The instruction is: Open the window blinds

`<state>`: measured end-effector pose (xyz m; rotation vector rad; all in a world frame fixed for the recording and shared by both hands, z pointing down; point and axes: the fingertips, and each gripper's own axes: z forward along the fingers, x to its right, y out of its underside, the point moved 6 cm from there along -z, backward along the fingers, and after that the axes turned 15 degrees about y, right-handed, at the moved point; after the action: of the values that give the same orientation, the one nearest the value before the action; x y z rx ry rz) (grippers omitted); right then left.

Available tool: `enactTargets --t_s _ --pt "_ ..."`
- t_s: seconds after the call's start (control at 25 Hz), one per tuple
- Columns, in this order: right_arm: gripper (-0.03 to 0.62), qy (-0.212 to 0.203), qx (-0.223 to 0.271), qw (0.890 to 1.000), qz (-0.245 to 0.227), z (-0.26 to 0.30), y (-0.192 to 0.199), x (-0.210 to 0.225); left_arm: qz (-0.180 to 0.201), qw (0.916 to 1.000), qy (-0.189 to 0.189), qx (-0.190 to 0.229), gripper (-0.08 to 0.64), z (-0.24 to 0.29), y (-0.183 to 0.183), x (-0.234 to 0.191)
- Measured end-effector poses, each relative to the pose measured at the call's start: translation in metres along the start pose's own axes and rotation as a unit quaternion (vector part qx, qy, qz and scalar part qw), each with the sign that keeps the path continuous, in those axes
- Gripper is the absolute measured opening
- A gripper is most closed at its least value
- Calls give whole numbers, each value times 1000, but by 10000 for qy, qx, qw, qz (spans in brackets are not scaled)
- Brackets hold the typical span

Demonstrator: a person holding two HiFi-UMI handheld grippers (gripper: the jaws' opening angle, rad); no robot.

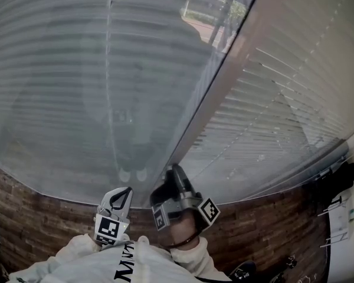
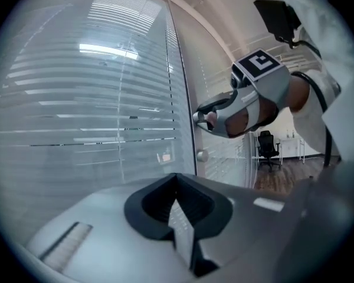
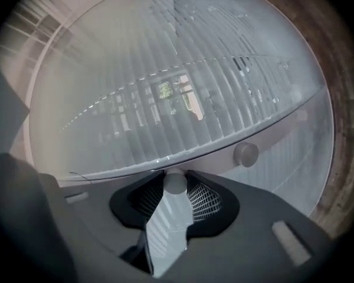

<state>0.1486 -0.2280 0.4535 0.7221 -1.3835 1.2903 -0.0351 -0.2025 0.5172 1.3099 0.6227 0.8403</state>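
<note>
The right gripper (image 1: 176,174) is reaching to the pale upright window frame post (image 1: 224,81) at lower centre of the head view. Its jaws are clamping a small round pale grey knob (image 3: 176,183). Judging by the task, that knob is what tilts the slats, which would explain why the gripper is working at the post and not on the slats themselves. The grey-white horizontal slatted window blinds (image 1: 76,69) are filling the upper left and right of the head view, seemingly behind glass and mostly closed. The left gripper (image 1: 125,194) is hanging at lower left beside the right one, jaws together on nothing, apparently waiting out of the way.

Only the right gripper view is showing the knob seated between the jaw tips, with a second round grey knob (image 3: 245,154) just right of it on the same post. The left gripper view is giving the side look, with the right gripper's nose against the post and a black office chair (image 2: 268,149) beyond at right. In the head view the gripper is hiding the knob.
</note>
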Motion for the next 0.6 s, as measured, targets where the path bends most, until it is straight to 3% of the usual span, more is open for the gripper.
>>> enactTargets --t_s 0.12,0.24,0.32,0.36,0.4,0.44,0.48,0.52,0.6 --pt "109 22 113 9986 -515 0 0 -5 -9 10000 -2 -15 0 0 1 1" --pt "156 -69 134 9881 -1528 -3 4 -15 -32 10000 -27 -34 0 -2 3 1" --pt "178 -47 132 9615 -2744 -7 8 -20 -41 10000 -45 -30 0 -4 4 0" --pt "176 23 193 9379 -3465 -9 10 -22 -47 10000 -54 -27 0 -4 4 -1" --pt "170 116 316 9067 -4204 -12 11 -23 -53 10000 -61 -25 0 -4 5 -1" --pt "163 210 490 8667 -4960 -14 14 -25 -57 10000 -63 -23 0 -4 5 -2" --pt "164 317 702 8165 -5721 -17 17 -28 -58 10000 -60 -20 0 -4 6 -2" --pt "163 449 935 7571 -6450 -19 21 -30 -58 10000 -51 -17 0 -3 6 -2" --pt "164 717 1358 6243 -7660 -20 30 -34 -58 10000 -24 -7 0 -2 6 -1"
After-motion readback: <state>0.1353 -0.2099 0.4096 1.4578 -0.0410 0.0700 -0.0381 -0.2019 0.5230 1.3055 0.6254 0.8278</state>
